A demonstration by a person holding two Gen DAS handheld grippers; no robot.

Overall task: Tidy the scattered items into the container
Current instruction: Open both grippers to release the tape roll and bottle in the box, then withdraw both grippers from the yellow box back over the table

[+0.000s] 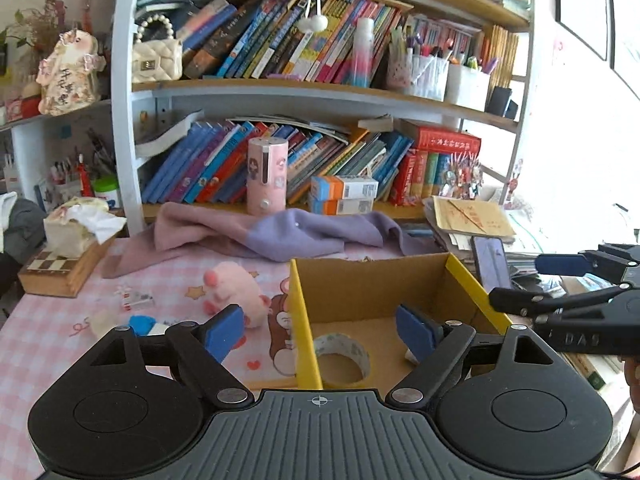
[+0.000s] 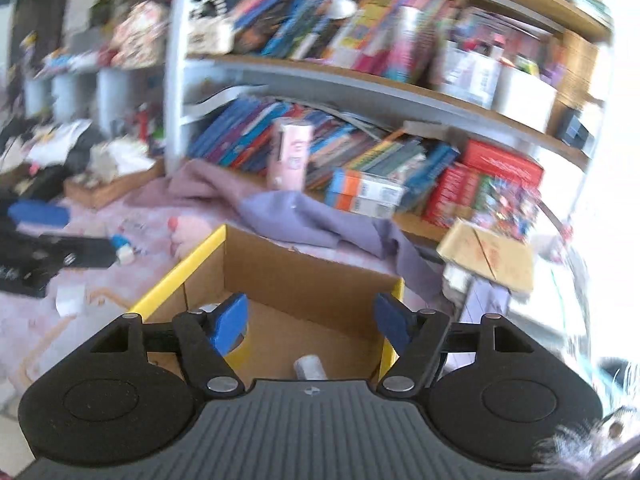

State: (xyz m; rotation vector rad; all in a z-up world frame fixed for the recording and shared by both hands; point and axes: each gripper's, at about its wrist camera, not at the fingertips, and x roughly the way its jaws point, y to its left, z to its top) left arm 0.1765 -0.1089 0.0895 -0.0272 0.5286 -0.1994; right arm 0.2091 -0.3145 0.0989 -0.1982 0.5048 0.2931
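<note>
Now both grippers hover tilted down over the yellow-edged cardboard box [image 1: 372,288].
Left gripper [image 1: 320,330] wide, right gripper [image 2: 312,318] half-wide, both empty; patterned tape roll [image 1: 342,358] lies inside below, pink plush pig [image 1: 236,292] left on the table.

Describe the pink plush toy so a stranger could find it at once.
Start at the yellow-edged cardboard box on the pink checked tablecloth. Just outside its left wall lies the pink plush toy, round and fuzzy with darker pink feet. The small blue-and-white item beside it is much smaller.
</note>
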